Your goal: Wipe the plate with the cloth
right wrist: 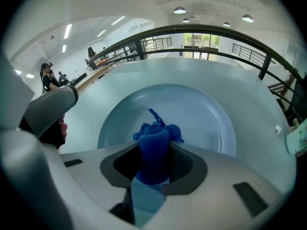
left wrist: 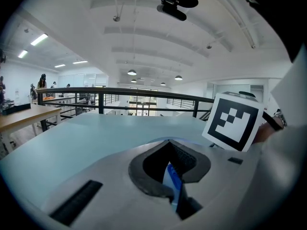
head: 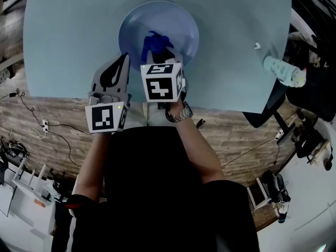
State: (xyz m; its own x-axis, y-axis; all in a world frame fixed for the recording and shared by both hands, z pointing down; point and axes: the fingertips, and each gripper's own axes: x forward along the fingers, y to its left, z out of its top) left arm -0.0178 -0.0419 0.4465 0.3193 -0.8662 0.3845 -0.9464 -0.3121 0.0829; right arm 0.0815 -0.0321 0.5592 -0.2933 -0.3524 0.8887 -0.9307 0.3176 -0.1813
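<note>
- Right gripper view: your right tool [right wrist: 153, 157] is clamped on the cloth [right wrist: 154, 137], a rolled deep-blue wad, soft and nubbly. Its loose end pokes out over the plate [right wrist: 206, 114].
- Head view: the cloth hangs over the plate's 6 o'clock half, likely placed to begin wiping.
- Plate: round, shallow, glossy pale blue, flat on the smooth pale counter [head: 68, 30].
- Your left tool [head: 124, 60], jaws drawn together on nothing, sits by the plate's 8 o'clock rim, probably to steady it. Contact unclear.
</note>
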